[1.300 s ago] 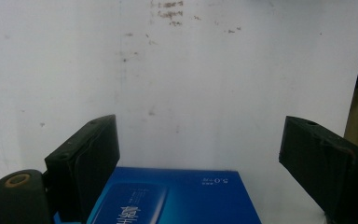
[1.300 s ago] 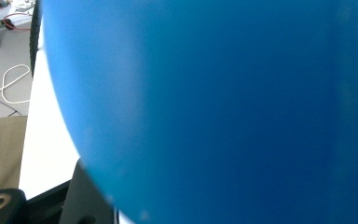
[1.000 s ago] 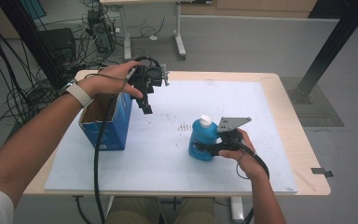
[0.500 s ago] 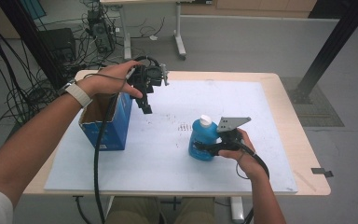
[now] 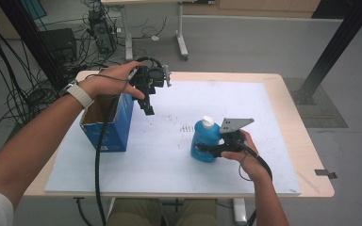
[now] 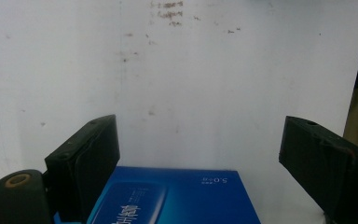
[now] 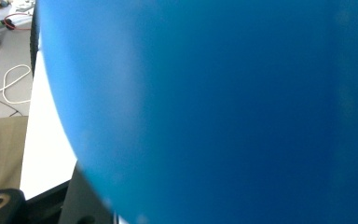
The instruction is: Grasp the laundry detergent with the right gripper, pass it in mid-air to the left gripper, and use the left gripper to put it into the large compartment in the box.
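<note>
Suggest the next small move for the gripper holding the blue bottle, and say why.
Probably lift the blue bottle and carry it toward the open blue box. The right gripper is already clamped on the upright bottle, and the left gripper hovers open beside the box.

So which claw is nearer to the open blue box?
Left. The left claw hangs open just above the blue box at its right edge; the right claw is across the table, clamped on the blue bottle.
</note>
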Demonstrator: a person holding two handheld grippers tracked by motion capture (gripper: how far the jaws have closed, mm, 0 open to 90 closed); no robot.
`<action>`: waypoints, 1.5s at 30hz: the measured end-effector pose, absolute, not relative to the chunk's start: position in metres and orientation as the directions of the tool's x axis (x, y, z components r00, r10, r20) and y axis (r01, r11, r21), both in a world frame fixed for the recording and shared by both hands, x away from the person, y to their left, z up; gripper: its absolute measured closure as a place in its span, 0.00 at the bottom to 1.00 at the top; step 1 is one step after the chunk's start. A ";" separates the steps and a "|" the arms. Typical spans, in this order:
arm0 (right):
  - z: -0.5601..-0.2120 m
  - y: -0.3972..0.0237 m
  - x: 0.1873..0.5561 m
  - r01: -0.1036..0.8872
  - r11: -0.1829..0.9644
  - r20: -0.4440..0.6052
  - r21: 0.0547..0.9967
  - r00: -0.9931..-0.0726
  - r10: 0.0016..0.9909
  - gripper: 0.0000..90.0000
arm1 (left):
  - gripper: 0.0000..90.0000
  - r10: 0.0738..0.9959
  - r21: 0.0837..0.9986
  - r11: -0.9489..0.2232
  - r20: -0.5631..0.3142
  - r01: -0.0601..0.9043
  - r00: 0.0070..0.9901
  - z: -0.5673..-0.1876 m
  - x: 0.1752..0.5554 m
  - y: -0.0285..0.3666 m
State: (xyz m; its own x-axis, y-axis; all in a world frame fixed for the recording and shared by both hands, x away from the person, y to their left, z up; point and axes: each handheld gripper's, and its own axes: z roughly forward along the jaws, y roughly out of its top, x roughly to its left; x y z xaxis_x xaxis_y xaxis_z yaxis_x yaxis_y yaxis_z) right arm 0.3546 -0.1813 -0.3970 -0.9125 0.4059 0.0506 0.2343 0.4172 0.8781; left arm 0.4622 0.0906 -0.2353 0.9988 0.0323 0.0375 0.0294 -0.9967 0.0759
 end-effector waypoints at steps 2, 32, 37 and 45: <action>-0.397 -0.181 0.355 0.233 0.419 0.049 0.877 -0.913 0.405 0.49 | 0.14 0.035 0.078 -0.996 0.037 0.032 0.999 -0.235 0.462 0.091; -0.397 -0.181 0.355 0.238 0.415 0.054 0.878 -0.912 0.407 0.49 | 0.14 0.031 0.076 -0.997 0.039 0.028 0.999 -0.235 0.462 0.090; -0.397 -0.181 0.355 0.240 0.416 0.056 0.877 -0.912 0.407 0.49 | 0.14 0.036 0.075 -0.997 0.039 0.033 0.999 -0.235 0.462 0.090; -0.397 -0.181 0.355 0.242 0.413 0.058 0.878 -0.910 0.410 0.48 | 0.14 0.037 0.075 -0.997 0.040 0.034 0.999 -0.235 0.462 0.090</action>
State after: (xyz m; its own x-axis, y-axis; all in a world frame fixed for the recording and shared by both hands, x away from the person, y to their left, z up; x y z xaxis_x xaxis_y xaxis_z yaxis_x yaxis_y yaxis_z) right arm 0.3546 -0.1812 -0.3973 -0.9103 0.4098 0.0579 0.2417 0.4128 0.8781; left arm 0.4616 0.0897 -0.2350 0.9985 0.0370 0.0399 0.0340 -0.9966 0.0748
